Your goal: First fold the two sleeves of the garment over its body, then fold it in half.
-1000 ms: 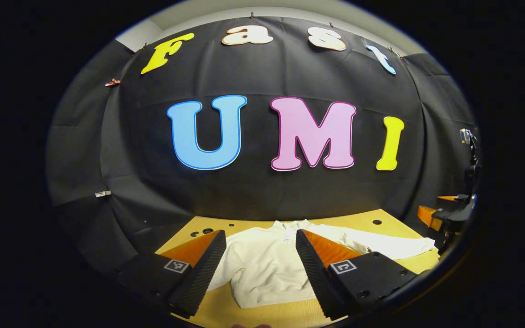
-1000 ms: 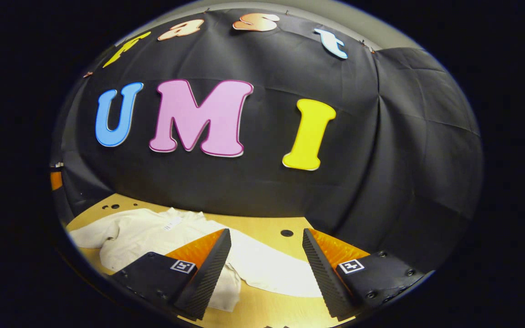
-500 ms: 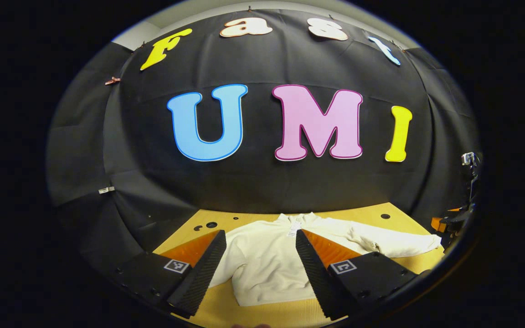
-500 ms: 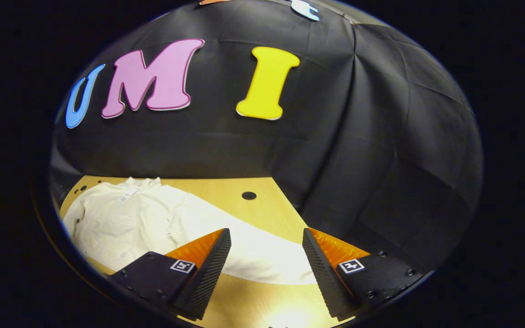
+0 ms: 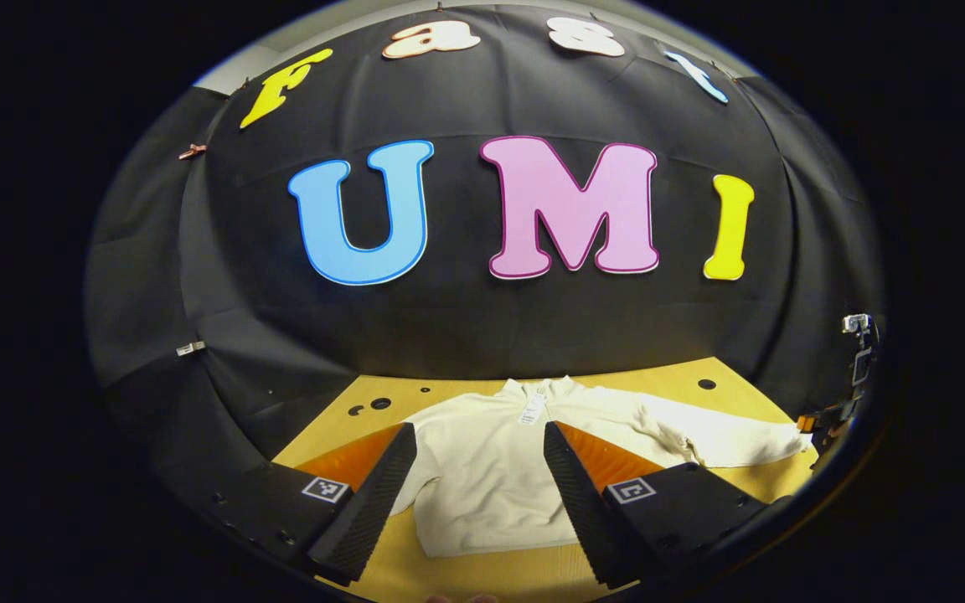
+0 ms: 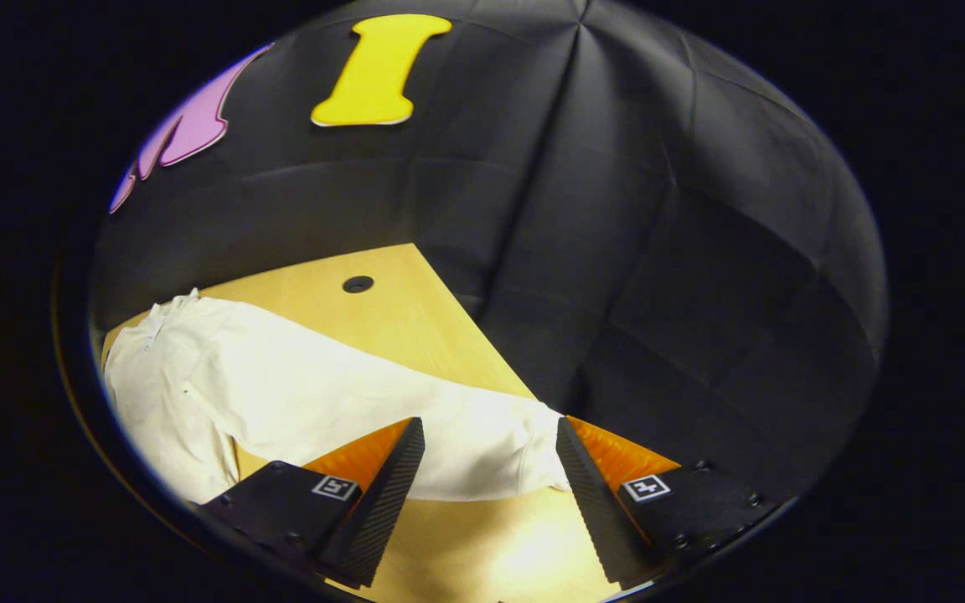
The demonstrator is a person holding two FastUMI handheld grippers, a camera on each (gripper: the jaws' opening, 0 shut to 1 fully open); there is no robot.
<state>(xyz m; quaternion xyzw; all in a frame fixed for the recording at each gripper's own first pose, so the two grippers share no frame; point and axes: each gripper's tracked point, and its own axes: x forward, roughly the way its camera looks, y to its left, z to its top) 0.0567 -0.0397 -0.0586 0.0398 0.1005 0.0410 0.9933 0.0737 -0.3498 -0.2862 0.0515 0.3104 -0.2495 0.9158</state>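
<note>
Both grippers – left (image 5: 474, 486), right (image 6: 491, 486) – gape empty; garment's (image 5: 491, 469) left sleeve hidden behind a finger

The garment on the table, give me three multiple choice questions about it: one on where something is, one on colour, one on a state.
1. In the right gripper view, what lies between the right gripper's open fingers?
A. the collar
B. the cuff end of a sleeve
C. the hem

2. What colour is the garment?
A. cream white
B. navy
C. red

3. How does the sleeve lie in the right gripper view?
A. folded over the body
B. hanging off the table
C. stretched out flat on the table

Answers:
1 B, the sleeve's cuff end sits between the two fingers.
2 A, the cloth is pale cream in both views.
3 C, it reaches out sideways from the body, not yet folded.
</note>
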